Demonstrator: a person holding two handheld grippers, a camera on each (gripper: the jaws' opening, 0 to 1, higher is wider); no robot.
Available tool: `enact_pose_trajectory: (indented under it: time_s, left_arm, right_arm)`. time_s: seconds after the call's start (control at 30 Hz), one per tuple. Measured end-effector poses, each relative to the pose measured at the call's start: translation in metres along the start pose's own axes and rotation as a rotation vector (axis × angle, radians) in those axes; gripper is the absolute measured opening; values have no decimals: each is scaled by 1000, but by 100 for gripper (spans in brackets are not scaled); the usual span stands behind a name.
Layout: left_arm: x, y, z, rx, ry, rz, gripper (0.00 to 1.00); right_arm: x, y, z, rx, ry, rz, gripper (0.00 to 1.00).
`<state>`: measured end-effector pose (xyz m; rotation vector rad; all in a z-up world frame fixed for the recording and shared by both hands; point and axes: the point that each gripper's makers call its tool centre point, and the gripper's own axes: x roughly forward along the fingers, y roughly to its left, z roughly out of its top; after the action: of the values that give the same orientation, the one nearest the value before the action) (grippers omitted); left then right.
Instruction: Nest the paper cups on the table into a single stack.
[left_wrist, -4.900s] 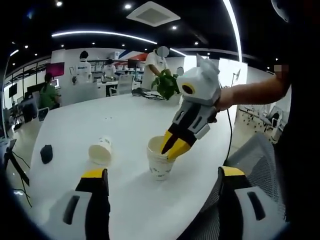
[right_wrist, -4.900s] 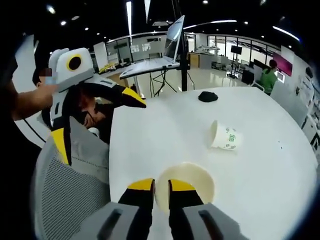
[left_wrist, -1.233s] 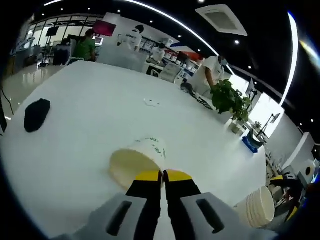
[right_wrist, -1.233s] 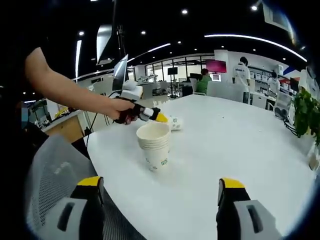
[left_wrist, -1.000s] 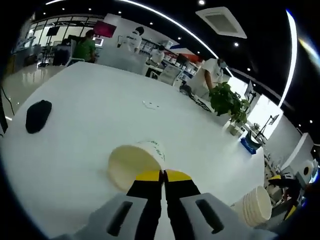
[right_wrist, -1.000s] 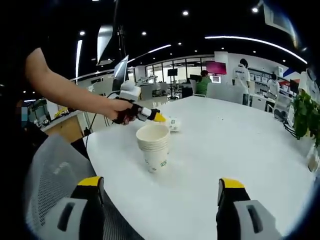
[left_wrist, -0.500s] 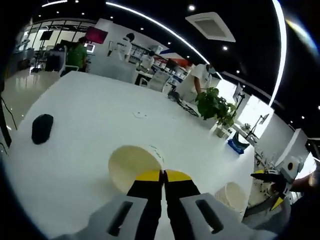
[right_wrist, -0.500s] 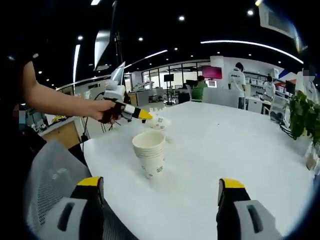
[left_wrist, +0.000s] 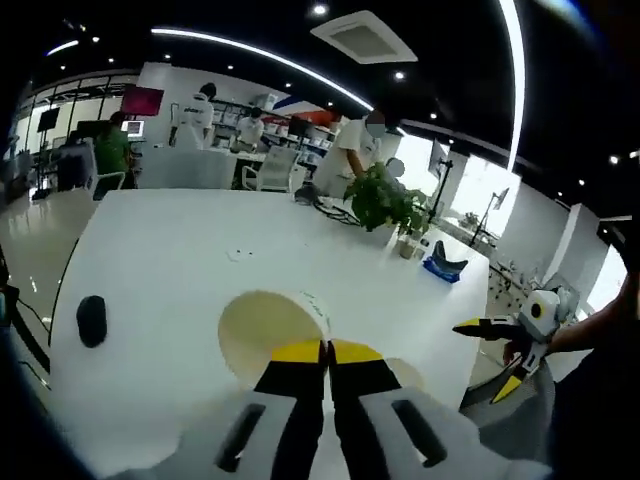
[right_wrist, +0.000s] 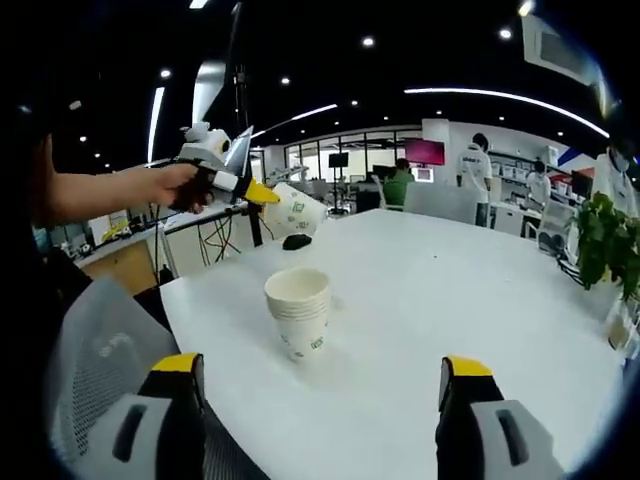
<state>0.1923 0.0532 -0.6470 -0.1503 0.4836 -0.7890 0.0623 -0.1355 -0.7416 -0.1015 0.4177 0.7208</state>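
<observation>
Lifted off the worktop (right_wrist: 480, 290) since a second ago, the loose paper cup (left_wrist: 268, 332) now hangs in the air, pinched at its rim by the clenched left claw (left_wrist: 325, 352), up and to the side of the stack (right_wrist: 299, 310). Right claw (right_wrist: 310, 385) gapes, released. Such a thin rim pinch could slip or crush, or the cup could tip the stack on entry. One stack, one loose cup, two claws.

Bare white table (right_wrist: 470, 290) all round my cup stack (right_wrist: 299, 312), open air above it, black object (right_wrist: 297, 241) well apart
</observation>
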Motion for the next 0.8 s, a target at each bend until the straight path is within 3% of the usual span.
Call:
enact_pose_trajectory:
  time_s: [0.3,0.57,0.8]
  left_arm:
    - [-24,-39,19,78,-6,-35,0]
    - [-30,-57,3,184,86,-47,0]
    - [-28,-67,-1,189,99,-45,0]
  right_arm:
    - [-1,0,2,-16,-7,-3,99]
    - [-1,0,2,-27,-5,-4,99]
    - [0,1,1,-38,3,-9,99]
